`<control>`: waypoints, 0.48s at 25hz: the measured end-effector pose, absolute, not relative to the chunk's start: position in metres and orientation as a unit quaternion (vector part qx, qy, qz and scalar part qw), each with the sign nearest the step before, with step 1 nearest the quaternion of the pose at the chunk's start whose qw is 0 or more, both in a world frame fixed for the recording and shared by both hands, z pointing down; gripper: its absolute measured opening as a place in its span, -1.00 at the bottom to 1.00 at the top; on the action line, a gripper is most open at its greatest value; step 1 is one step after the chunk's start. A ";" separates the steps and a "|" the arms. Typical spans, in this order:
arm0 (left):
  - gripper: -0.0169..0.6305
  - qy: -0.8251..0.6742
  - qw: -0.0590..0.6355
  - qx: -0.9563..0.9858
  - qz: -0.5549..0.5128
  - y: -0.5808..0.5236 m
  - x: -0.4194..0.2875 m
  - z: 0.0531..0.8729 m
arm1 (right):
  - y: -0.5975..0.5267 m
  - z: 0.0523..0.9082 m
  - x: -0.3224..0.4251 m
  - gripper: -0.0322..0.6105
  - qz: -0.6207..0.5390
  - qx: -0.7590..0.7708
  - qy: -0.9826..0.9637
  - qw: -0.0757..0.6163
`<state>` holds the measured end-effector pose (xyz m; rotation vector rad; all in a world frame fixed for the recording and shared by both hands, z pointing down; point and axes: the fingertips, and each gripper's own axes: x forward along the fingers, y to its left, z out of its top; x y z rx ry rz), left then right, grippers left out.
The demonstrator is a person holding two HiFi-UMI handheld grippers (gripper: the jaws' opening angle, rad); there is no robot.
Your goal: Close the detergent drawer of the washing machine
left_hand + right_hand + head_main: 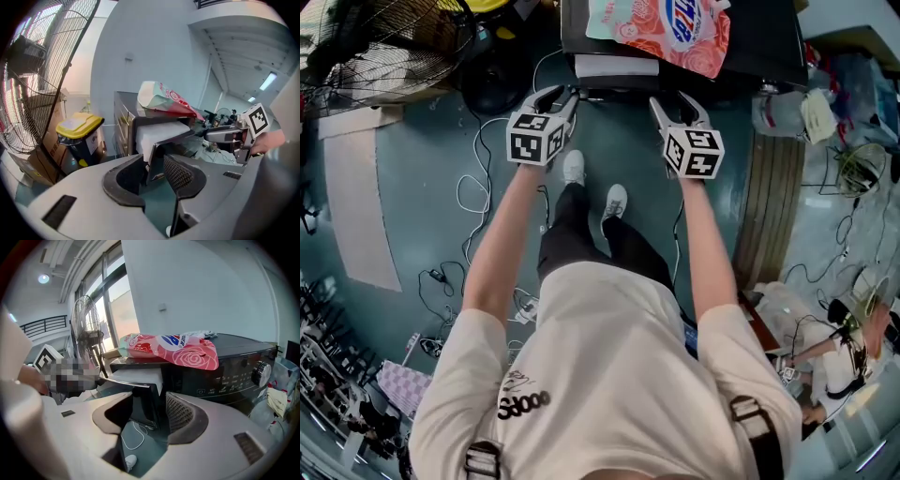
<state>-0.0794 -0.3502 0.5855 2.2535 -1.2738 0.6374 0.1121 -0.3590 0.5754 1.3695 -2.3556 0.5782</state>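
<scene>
In the head view the person stands facing the washing machine [764, 42], both arms stretched toward it over a grey-green floor [431, 178] strewn with white cable [473, 195]. The detergent drawer [617, 67] stands pulled out from the machine's front, just below a pink detergent bag [661, 28] that lies on the machine's top. The left gripper [555, 94] reaches to the drawer's left front corner and the right gripper [678, 105] to its right front corner, so the drawer's dark front sits between the two tools; a cage fan [375, 42] stands off to the left. In the left gripper view the jaws stand wide apart with nothing pressed between the pads; the edge of the drawer's dark front panel [157, 161] shows in the gap, the white drawer body behind it, though whether a jaw touches the panel I cannot tell. A bin with a yellow lid [79, 125] stands beside the machine. In the right gripper view the jaws are likewise spread and hold nothing – the panel's other corner shows in the gap, and below it the floor, a loop of cable and a white shoe [130, 460]. The machine's control dial [260, 373] lies to the right.
</scene>
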 end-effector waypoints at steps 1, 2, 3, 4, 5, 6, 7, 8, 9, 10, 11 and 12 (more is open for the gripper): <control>-0.51 -0.467 0.238 0.821 0.227 -0.352 -0.080 0.586 | -0.361 0.575 0.112 -0.27 0.205 0.485 -0.832 0.177; -0.51 -0.469 0.241 0.821 0.222 -0.354 -0.080 0.585 | -0.363 0.575 0.112 -0.27 0.206 0.486 -0.831 0.177; -0.51 -0.470 0.244 0.820 0.216 -0.354 -0.080 0.585 | -0.364 0.575 0.111 -0.27 0.208 0.486 -0.830 0.176; -0.51 -0.472 0.247 0.820 0.211 -0.355 -0.081 0.585 | -0.364 0.575 0.111 -0.27 0.209 0.487 -0.830 0.175; -0.51 -0.472 0.249 0.820 0.208 -0.356 -0.081 0.585 | -0.365 0.575 0.111 -0.27 0.212 0.488 -0.829 0.174; -0.51 -0.473 0.250 0.819 0.206 -0.357 -0.081 0.584 | -0.365 0.575 0.111 -0.27 0.215 0.489 -0.827 0.173; -0.51 -0.474 0.250 0.819 0.205 -0.358 -0.082 0.584 | -0.366 0.575 0.111 -0.26 0.218 0.492 -0.825 0.171; -0.51 -0.475 0.250 0.818 0.205 -0.359 -0.082 0.584 | -0.368 0.574 0.110 -0.26 0.221 0.494 -0.823 0.169; -0.51 -0.477 0.251 0.817 0.205 -0.361 -0.083 0.584 | -0.369 0.574 0.110 -0.27 0.224 0.497 -0.821 0.167; -0.51 -0.478 0.252 0.816 0.204 -0.363 -0.083 0.583 | -0.371 0.573 0.110 -0.27 0.225 0.500 -0.820 0.165; -0.50 -0.479 0.253 0.815 0.204 -0.365 -0.083 0.583 | -0.374 0.573 0.110 -0.27 0.227 0.502 -0.819 0.163; -0.50 -0.479 0.254 0.815 0.205 -0.368 -0.083 0.584 | -0.376 0.573 0.109 -0.27 0.228 0.502 -0.818 0.162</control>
